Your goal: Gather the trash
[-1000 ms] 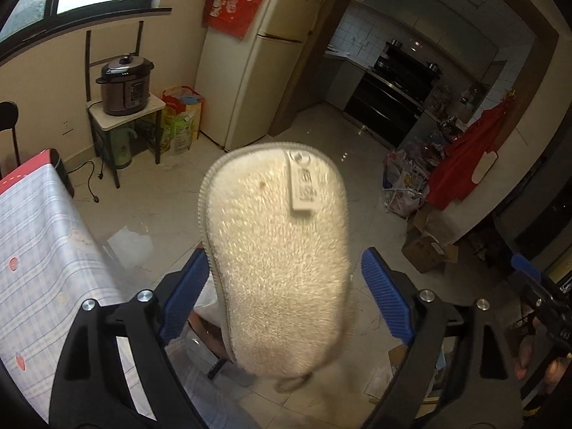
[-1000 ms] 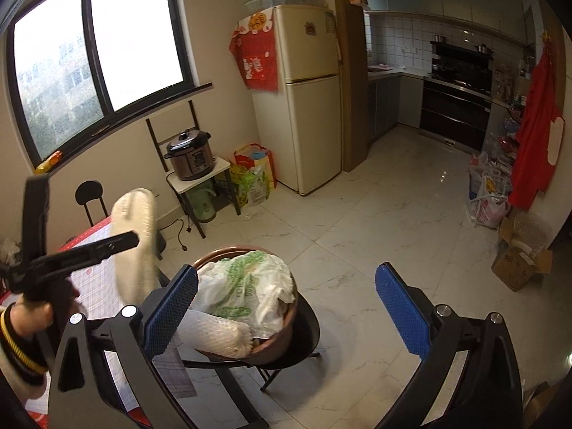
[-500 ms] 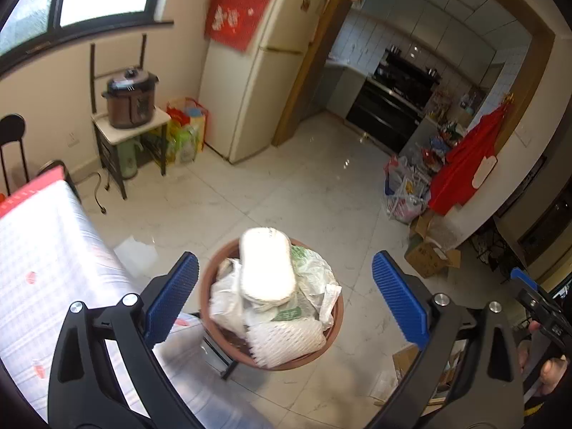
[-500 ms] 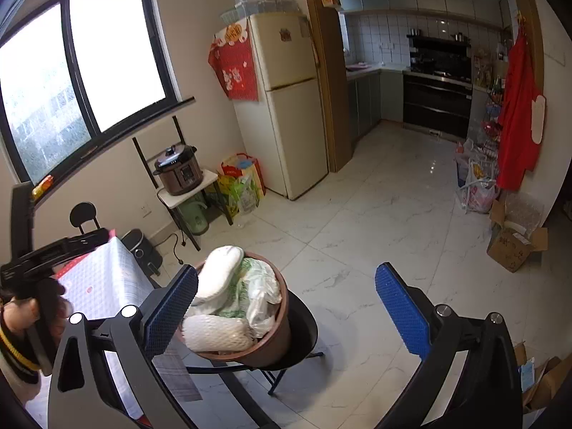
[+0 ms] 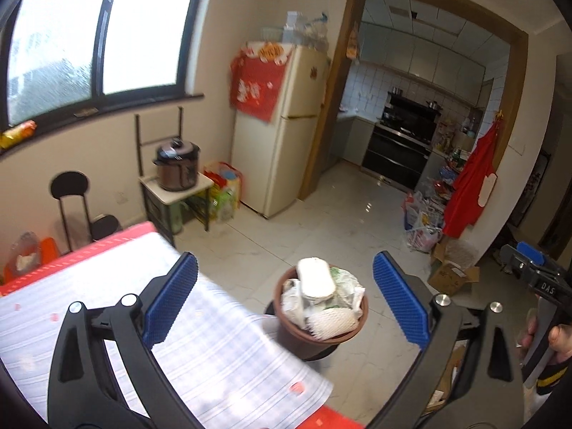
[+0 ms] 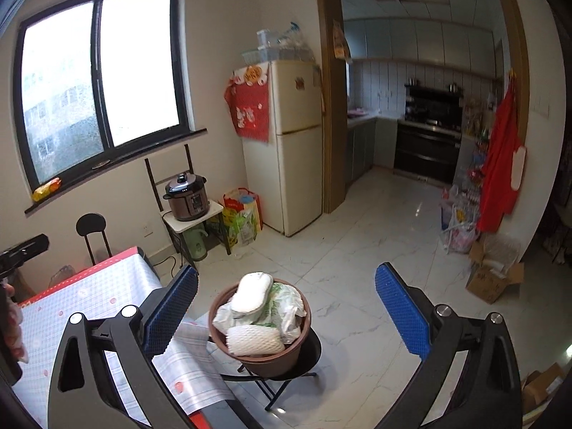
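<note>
A brown pot (image 5: 296, 338) (image 6: 264, 359) used as a bin stands on a black stool (image 6: 311, 354) beside the table. It is heaped with trash: a white fluffy slipper (image 5: 315, 279) (image 6: 251, 297) on top, crumpled plastic bags (image 6: 286, 307) and a white foam net sleeve (image 5: 332, 323) (image 6: 254, 339). My left gripper (image 5: 284, 302) is open, empty, above and back from the pot. My right gripper (image 6: 286, 312) is open and empty too, also well back from the pot. In the left wrist view the right gripper's blue tip (image 5: 532, 250) and a hand (image 5: 557, 336) show at the right edge.
A table with a checked cloth and red edge (image 5: 107, 250) (image 6: 89, 293) lies at lower left. A rice cooker (image 6: 187, 196) sits on a small stand, bags (image 6: 243, 218) by the fridge (image 6: 296, 146). Cardboard boxes (image 6: 491, 279) and a black chair (image 5: 69, 200) stand on the tiled floor.
My left gripper let go of the slipper, which now lies on the pot's heap. Both grippers rose and pulled back, so the pot looks smaller and more table shows.
</note>
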